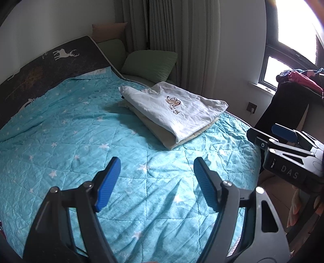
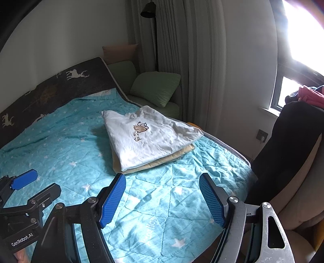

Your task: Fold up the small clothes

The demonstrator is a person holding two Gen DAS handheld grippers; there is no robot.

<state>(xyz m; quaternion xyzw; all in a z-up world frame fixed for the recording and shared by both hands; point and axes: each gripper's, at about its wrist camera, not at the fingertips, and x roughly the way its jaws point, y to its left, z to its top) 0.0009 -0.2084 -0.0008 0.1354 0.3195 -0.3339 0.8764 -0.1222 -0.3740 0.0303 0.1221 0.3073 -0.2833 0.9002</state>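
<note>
Tools (image 1: 156,182) (image 2: 162,194) wide above quilt (image 1: 81,131), folded shirts (image 1: 174,109) beyond

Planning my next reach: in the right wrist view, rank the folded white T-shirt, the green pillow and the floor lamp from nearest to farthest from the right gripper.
1. Folded white T-shirt: on the blue star quilt, just ahead of the right gripper, whose jaws are open.
2. Green pillow: past the bed's far edge.
3. Floor lamp: farthest, by the curtain.
</note>
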